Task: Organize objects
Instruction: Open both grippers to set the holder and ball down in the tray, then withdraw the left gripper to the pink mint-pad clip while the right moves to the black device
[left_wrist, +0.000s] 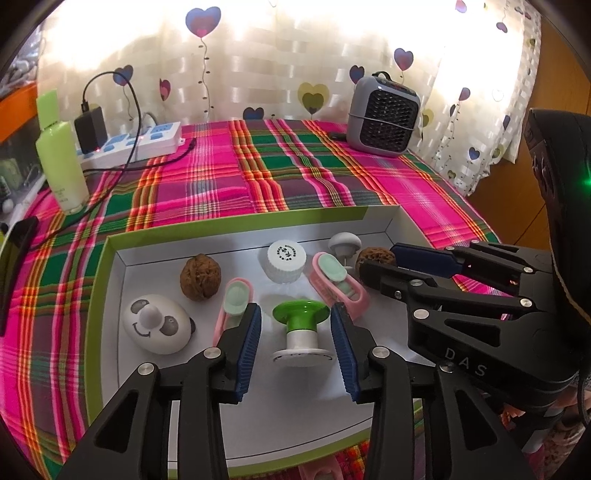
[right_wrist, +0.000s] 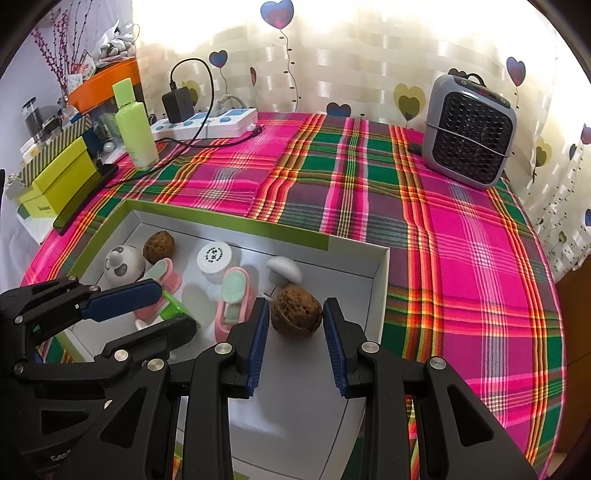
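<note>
A white box with a green rim (left_wrist: 110, 258) (right_wrist: 354, 275) lies on the plaid cloth and holds small objects. My left gripper (left_wrist: 297, 341) is open, its pads on either side of a green-topped white knob (left_wrist: 301, 328), not touching it. My right gripper (right_wrist: 295, 336) is open around a brown walnut (right_wrist: 297, 312), with a small gap on each side. In the box also lie a second walnut (left_wrist: 200, 277), a panda-faced egg (left_wrist: 157, 323), a white bottle cap (left_wrist: 286, 260), two pink-and-mint toy slippers (left_wrist: 234, 299) (left_wrist: 338, 278) and a grey mushroom knob (left_wrist: 344, 243).
A grey fan heater (left_wrist: 384, 114) (right_wrist: 469, 129) stands at the back right. A power strip with a black charger (left_wrist: 136, 142) and a green bottle (left_wrist: 61, 162) stand at the back left. Green boxes (right_wrist: 55, 184) lie off the left edge. A curtain hangs behind.
</note>
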